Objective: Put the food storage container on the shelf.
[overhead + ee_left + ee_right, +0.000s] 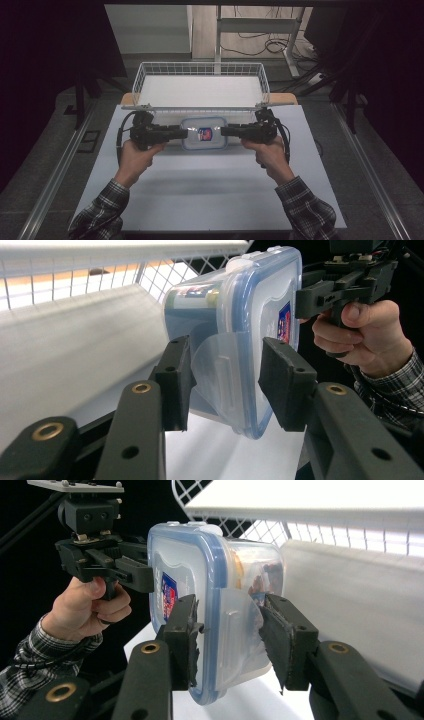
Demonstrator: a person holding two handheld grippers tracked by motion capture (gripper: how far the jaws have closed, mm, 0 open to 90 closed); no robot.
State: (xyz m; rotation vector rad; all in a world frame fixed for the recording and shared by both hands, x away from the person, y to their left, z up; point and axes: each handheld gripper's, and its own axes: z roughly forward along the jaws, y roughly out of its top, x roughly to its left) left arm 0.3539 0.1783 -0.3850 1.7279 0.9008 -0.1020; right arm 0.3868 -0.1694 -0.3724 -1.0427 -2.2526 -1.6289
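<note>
A clear plastic food container with a blue-rimmed snap lid (204, 133) hangs between the two grippers, one short end in each. The left gripper (183, 133) has its jaws clamped on the container's left end: in the left gripper view its two black pads (176, 380) sit either side of the side latch flap (218, 369), one against the lid face and one against the tub wall, with the lid's blue rim running between them. The right gripper (223, 131) is clamped the same way on the opposite end; in the right gripper view one pad (183, 636) presses the lid near the red and blue label (168, 595) and the other bears on the tub side beside that end's latch flap. Each jaw camera sees the other gripper beyond the far end of the container, held by a hand (361, 331) in a plaid sleeve (395, 390). Something coloured lies inside the tub, too blurred through the plastic to name. Just beyond the jaws stands a white wire basket (141, 76) with a white floor, its near rim close behind the container and its mesh wall alongside the tub in both gripper views. Below the jaws lies the white tabletop (210, 185).
</note>
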